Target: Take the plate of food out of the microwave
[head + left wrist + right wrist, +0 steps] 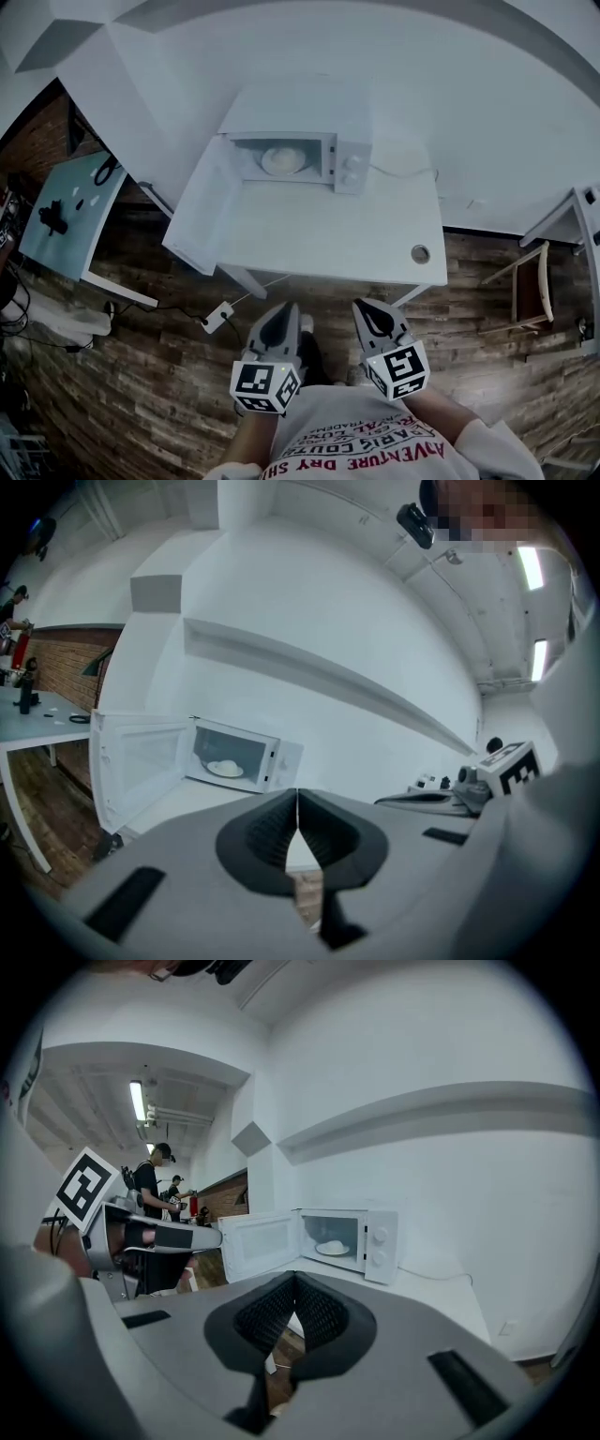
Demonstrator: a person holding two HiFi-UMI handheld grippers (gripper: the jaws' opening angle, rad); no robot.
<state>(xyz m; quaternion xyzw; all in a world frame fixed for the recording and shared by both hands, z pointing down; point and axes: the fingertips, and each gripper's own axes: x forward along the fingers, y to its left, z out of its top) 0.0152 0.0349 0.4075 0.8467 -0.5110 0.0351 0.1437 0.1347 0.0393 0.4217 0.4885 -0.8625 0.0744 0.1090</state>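
The plate of food (283, 159) sits inside the microwave (300, 108), whose door stands open. The left gripper (281, 314) and right gripper (368, 307) are well short of the microwave, fingers together and empty. The plate is likely stiff, slick and breakable, so pinch its near rim and keep it level.
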